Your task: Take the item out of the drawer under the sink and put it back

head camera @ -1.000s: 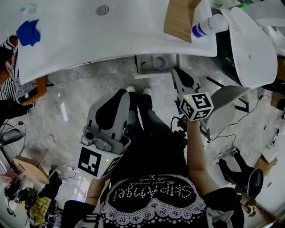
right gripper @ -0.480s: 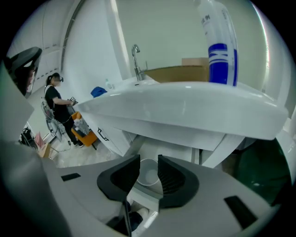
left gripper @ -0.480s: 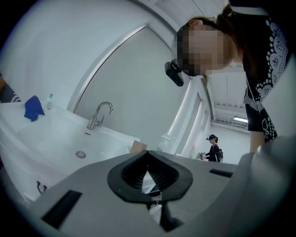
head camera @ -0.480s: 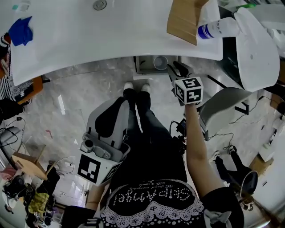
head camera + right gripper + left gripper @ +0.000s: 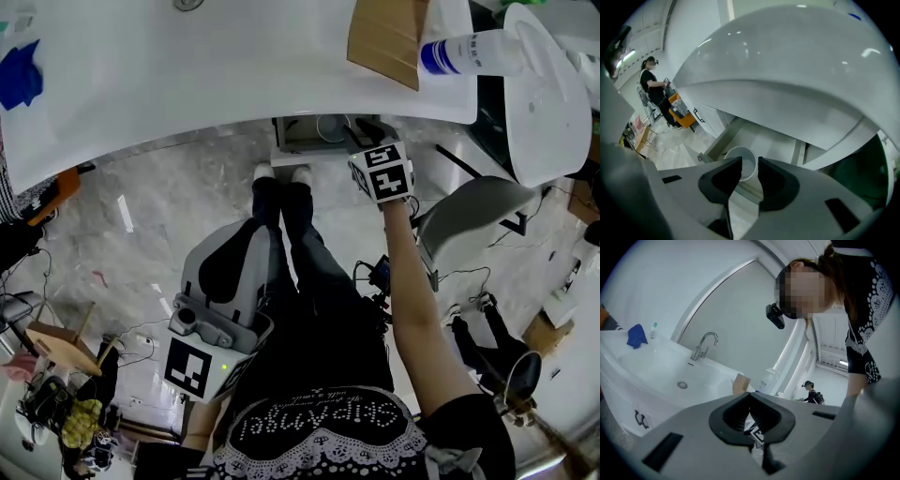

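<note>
White sink worktop (image 5: 206,84) far, marble floor (image 5: 141,206) below. Cup (image 5: 739,153) sits in open drawer (image 5: 296,141) under the sink. Right tool (image 5: 750,161) has dropped toward it; jaws just opened, cup beyond the tips, ungripped. Left tool (image 5: 750,397) closed, empty.

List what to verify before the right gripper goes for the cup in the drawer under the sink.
1. Drawer open under the sink: ok.
2. Cup upright in it, mouth up: ok.
3. Right gripper jaws apart, having just been opening, nothing between them: ok.
4. Cup rim just ahead of its gap: ok.
5. Left gripper shut, empty, back from the drawer: ok.
6. Room under the sink's edge for the lift: cannot tell.
</note>
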`<action>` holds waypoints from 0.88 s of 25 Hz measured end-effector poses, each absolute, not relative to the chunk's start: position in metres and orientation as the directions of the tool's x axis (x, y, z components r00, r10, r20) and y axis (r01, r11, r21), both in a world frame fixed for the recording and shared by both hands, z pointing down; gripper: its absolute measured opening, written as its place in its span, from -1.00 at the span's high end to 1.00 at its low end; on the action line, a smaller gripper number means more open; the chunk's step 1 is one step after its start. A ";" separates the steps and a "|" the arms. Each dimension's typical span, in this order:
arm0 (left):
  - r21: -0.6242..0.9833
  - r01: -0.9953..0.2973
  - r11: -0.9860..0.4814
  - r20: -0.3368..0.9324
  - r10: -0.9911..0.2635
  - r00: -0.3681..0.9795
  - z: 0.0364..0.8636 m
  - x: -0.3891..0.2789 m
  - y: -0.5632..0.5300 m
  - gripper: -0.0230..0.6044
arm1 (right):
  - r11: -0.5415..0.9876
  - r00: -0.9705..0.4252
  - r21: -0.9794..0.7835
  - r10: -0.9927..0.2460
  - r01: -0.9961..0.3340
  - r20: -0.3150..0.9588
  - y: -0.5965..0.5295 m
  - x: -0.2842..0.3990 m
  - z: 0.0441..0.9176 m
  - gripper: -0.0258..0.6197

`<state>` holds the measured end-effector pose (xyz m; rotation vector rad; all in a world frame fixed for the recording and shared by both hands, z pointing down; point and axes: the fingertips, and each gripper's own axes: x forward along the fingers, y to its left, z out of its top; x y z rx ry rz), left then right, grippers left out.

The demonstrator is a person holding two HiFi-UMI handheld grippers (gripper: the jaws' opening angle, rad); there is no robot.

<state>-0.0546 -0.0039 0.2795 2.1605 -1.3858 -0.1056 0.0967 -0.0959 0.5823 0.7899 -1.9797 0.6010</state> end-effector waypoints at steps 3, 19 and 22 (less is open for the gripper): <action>0.501 -0.814 -0.296 0.237 -0.857 0.457 0.284 -0.054 -0.007 0.91 | 0.683 -0.374 -0.105 -0.260 -0.723 0.890 -0.097 0.097 0.593 0.58; 0.522 -0.809 -0.271 0.258 -0.854 0.452 0.297 -0.058 -0.019 0.91 | 0.726 -0.276 -0.087 -0.145 -0.682 0.950 -0.101 0.095 0.633 0.58; 0.524 -0.806 -0.275 0.252 -0.854 0.455 0.297 -0.060 -0.018 0.91 | 0.731 -0.264 -0.082 -0.138 -0.677 0.955 -0.102 0.094 0.637 0.58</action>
